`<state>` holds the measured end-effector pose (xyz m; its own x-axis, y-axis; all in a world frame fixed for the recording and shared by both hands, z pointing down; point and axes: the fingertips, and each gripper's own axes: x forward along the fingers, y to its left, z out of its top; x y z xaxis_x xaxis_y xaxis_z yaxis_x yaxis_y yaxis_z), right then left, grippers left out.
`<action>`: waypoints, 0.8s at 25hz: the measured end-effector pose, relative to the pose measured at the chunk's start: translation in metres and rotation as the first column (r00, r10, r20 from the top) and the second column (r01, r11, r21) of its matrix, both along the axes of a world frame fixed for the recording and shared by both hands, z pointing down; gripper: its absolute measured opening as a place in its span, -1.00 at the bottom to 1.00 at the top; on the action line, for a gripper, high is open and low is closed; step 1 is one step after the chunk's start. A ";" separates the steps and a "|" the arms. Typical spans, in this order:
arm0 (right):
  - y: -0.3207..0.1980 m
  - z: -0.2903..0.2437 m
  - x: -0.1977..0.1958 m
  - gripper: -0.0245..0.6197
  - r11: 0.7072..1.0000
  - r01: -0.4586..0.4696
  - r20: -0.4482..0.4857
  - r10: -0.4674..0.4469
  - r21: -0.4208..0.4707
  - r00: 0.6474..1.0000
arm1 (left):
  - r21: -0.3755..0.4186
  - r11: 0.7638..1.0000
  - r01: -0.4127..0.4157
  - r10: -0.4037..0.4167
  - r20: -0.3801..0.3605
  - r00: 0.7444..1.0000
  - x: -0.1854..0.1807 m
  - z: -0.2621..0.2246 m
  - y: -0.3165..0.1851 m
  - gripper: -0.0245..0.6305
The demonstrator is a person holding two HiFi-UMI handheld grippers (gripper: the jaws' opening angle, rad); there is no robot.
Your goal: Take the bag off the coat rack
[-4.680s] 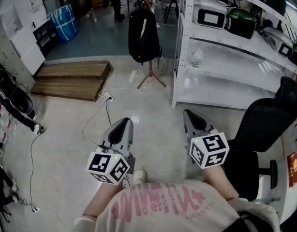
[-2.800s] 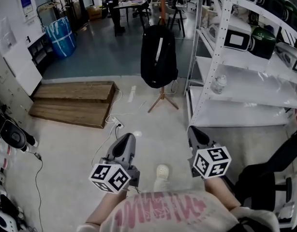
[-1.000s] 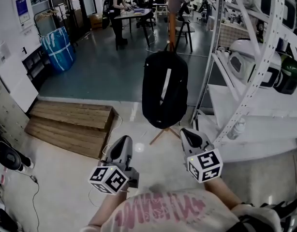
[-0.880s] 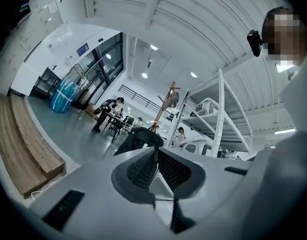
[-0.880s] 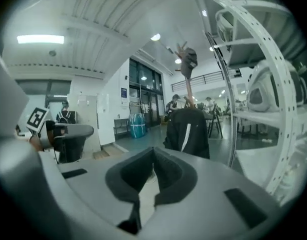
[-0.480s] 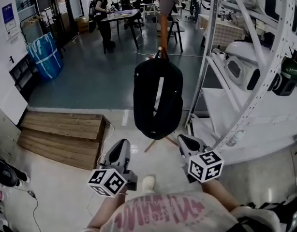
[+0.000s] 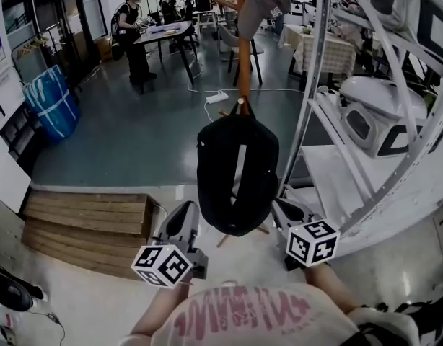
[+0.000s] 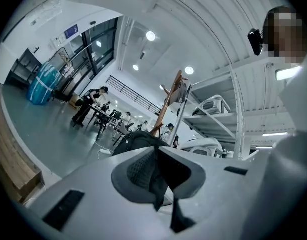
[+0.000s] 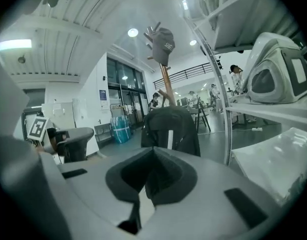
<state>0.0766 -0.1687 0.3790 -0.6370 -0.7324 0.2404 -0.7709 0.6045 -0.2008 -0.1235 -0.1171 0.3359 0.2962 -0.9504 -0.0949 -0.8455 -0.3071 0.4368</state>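
A black backpack with a pale vertical stripe hangs from a wooden coat rack, its top loop on a peg. A grey cap sits on the rack's top. My left gripper is just left of the bag's lower part, jaws shut and empty. My right gripper is just right of the bag's lower edge, also shut and empty. Neither touches the bag. The backpack fills the middle of the right gripper view, and the backpack peeks above the jaws in the left gripper view.
A white metal shelving unit with white appliances stands close on the right. A low wooden platform lies at the left. People stand at a table at the back; a blue bundle is at far left.
The view has closed in on the rack: the backpack now looms larger and hangs between both grippers. Both grippers stay shut.
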 end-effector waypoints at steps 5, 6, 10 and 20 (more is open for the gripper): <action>-0.044 -0.019 -0.011 -0.90 0.998 -0.044 0.039 0.042 0.041 0.998 | 0.012 1.000 -0.021 0.021 -0.003 1.000 -0.023 -0.007 -0.041 -0.85; -0.051 -0.020 -0.013 -0.90 0.997 -0.057 0.042 0.055 0.043 0.998 | 0.011 1.000 -0.023 0.023 -0.007 1.000 -0.029 -0.007 -0.046 -0.85; -0.075 -0.027 -0.017 -0.90 0.994 -0.105 0.072 0.102 0.039 0.992 | 0.013 1.000 -0.021 0.021 -0.022 1.000 -0.055 -0.007 -0.065 -0.85; -0.112 -0.030 -0.018 -0.90 0.987 -0.158 0.107 0.160 -0.031 0.981 | -0.014 0.998 -0.069 0.068 -0.065 0.996 -0.085 0.002 -0.107 -0.85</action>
